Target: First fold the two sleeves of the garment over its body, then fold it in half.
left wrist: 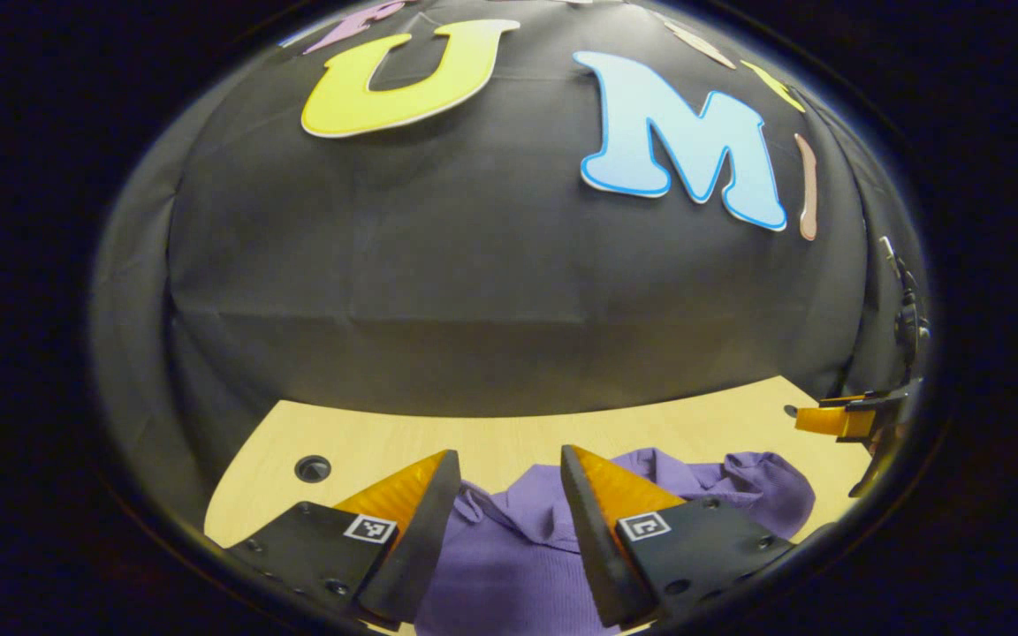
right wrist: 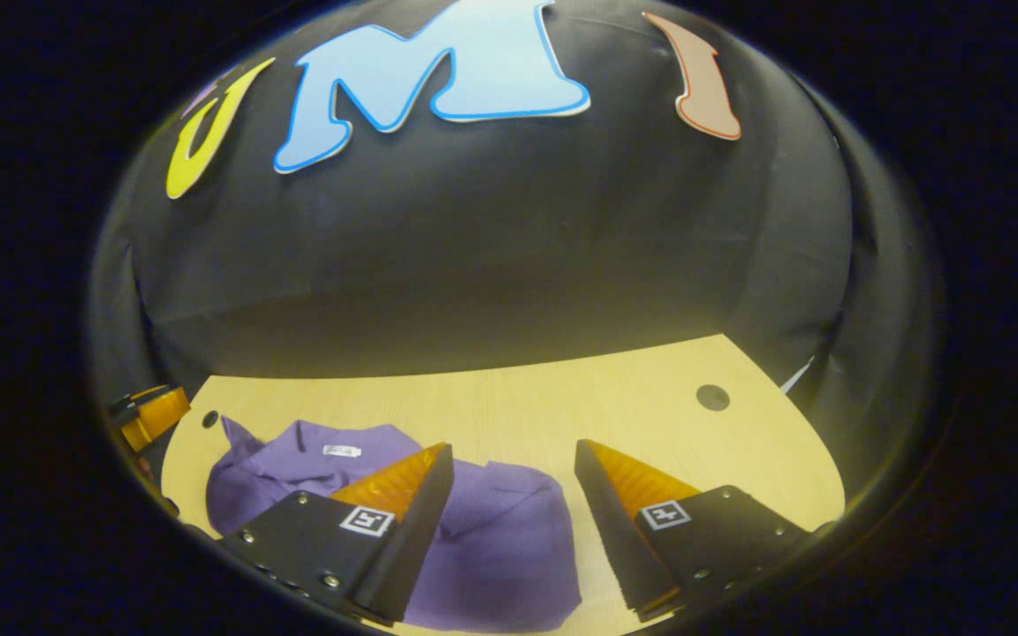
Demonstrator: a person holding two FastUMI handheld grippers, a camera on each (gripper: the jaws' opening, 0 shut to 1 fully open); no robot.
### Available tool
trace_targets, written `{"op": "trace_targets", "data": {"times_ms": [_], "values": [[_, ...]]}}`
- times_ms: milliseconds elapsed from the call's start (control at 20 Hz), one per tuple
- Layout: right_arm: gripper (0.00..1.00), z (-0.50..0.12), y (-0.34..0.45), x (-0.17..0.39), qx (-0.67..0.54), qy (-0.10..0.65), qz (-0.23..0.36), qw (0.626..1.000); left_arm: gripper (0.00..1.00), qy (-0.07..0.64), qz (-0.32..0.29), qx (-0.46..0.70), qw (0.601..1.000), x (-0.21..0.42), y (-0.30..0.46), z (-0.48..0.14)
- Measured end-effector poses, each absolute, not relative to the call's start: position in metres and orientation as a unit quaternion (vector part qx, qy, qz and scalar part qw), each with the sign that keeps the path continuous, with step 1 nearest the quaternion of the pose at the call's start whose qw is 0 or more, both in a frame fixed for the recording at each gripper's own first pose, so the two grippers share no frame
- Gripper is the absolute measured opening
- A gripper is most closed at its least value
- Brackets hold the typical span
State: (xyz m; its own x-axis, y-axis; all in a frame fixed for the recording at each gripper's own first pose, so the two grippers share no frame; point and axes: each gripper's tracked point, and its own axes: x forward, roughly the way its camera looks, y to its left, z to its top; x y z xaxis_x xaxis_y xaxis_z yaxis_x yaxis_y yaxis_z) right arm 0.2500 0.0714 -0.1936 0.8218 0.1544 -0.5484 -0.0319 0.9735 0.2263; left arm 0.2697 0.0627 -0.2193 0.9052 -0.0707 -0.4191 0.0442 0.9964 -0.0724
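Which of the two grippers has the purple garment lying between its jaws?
The left gripper: the purple garment spreads between its open jaws. The right gripper hangs over the garment's edge and bare table.

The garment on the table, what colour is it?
Plain purple garment; best in the right gripper view.

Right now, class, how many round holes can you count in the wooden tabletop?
2. In the right gripper view, one hole sits left, beside the purple garment; the other hole sits right, on bare table. The garment may hide more.

Garment (right wrist: 491, 539) on table (right wrist: 650, 389); wall (right wrist: 491, 247) behind.
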Motion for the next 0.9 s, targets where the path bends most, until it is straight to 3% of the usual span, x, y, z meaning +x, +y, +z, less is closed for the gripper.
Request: {"op": "trace_targets", "data": {"times_ms": [150, 250, 500, 900], "values": [[0.95, -0.169, 0.070, 0.234, 0.090, 0.264, 0.060, 0.958, 0.87, 0.198, -0.024, -0.018, 0.980, 0.248, 0.054, -0.198], [0.95, -0.147, 0.069, 0.219, 0.086, 0.239, 0.066, 0.965, 0.94, 0.187, -0.020, -0.022, 0.982, 0.231, 0.047, -0.182], [0.95, -0.090, 0.057, 0.175, 0.079, 0.172, 0.073, 0.979, 0.97, 0.147, -0.012, -0.015, 0.989, 0.185, 0.033, -0.136], [0.94, -0.034, 0.039, 0.096, 0.070, 0.103, 0.087, 0.988, 0.94, 0.085, -0.008, -0.015, 0.996, 0.110, 0.005, -0.071]]}}
